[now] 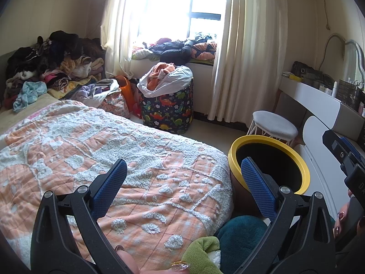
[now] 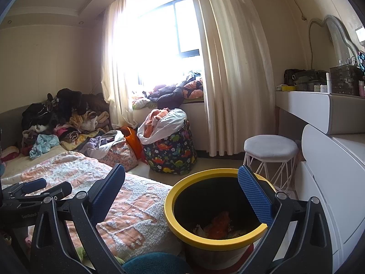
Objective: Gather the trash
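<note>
A round bin with a yellow rim (image 1: 303, 166) (image 2: 170, 207) and dark inside stands on the floor between the bed and the white dresser. Orange and pale trash (image 2: 219, 225) lies at its bottom. My left gripper (image 1: 182, 180) is open over the corner of the bed, nothing between its blue pads. Its right finger (image 1: 257, 187) overlaps the bin's near side. My right gripper (image 2: 180, 187) is open above the bin's mouth, empty. The left gripper's body (image 2: 34, 191) shows at the left edge of the right wrist view; the right gripper's body (image 1: 346, 157) shows at the right of the left wrist view.
An orange-and-white quilt (image 1: 114, 159) covers the bed, with piled clothes (image 1: 50, 68) at its far end. A dinosaur-print hamper (image 1: 168, 105) full of laundry stands under the window. A white stool (image 2: 270, 148) sits by the white vanity (image 2: 319, 111). Teal and green plush items (image 1: 230, 239) lie beside the bed.
</note>
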Demonstrator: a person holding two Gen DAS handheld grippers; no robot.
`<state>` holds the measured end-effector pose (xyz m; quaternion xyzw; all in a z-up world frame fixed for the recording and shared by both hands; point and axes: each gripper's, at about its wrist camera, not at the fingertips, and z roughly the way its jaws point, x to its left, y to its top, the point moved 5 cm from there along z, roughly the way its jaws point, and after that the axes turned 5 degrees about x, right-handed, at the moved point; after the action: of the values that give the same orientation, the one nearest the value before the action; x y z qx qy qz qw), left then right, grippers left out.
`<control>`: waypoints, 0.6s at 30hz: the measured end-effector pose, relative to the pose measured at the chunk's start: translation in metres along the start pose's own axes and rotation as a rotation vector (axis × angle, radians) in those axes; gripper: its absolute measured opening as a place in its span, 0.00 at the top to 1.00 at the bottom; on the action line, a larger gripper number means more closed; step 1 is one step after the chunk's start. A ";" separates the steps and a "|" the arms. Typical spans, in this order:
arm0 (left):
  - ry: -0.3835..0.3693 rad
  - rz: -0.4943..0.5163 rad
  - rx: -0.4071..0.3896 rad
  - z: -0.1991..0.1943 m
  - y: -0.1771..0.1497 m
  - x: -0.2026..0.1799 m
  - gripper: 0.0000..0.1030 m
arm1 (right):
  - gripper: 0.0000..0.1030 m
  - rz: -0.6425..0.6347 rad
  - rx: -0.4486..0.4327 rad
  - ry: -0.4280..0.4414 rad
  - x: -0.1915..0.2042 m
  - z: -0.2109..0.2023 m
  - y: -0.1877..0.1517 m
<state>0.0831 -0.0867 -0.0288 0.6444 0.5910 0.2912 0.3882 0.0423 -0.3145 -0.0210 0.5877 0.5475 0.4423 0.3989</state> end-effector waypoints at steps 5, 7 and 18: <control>0.001 0.001 0.000 0.000 0.000 -0.001 0.11 | 0.06 0.001 -0.002 -0.001 -0.001 0.000 0.000; 0.002 0.001 0.000 0.000 0.000 0.000 0.11 | 0.06 0.001 -0.003 0.000 -0.002 0.001 0.000; 0.044 -0.034 0.016 0.003 -0.001 0.012 0.11 | 0.06 -0.007 -0.002 0.030 0.005 0.000 0.004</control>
<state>0.0866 -0.0756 -0.0317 0.6309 0.6126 0.2937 0.3747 0.0438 -0.3095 -0.0171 0.5789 0.5548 0.4501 0.3929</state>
